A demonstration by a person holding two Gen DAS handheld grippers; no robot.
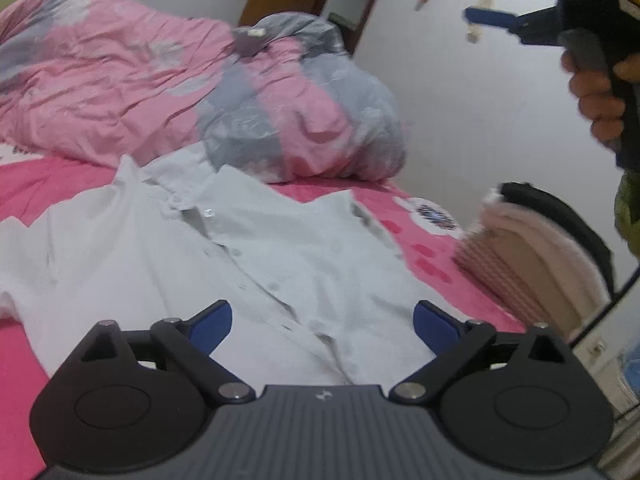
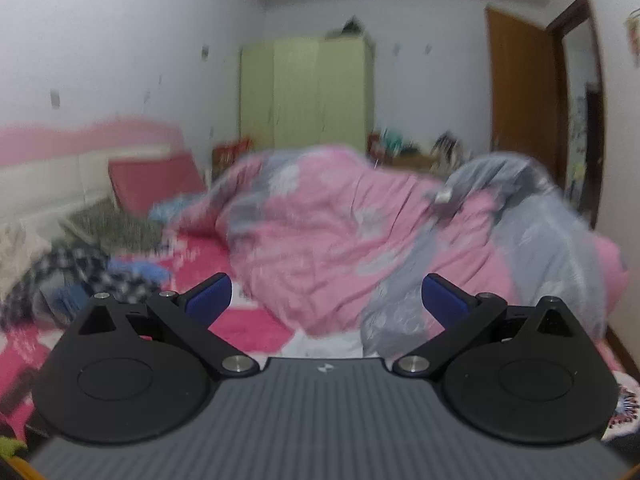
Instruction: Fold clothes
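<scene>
Shirt (image 1: pixel 200 248) is seen spread face-up on the pink bed sheet (image 1: pixel 60 184), collar toward the rumpled quilt (image 1: pixel 168 80) and hem toward the left gripper (image 1: pixel 322 320) — its long axis runs straight away from those spread, empty jaws, along the button placket. The right gripper (image 2: pixel 326 296), also spread wide and holding nothing, is raised well above the bed and aimed at the quilt — the left is judged nearer. Nothing is folded over as yet.
</scene>
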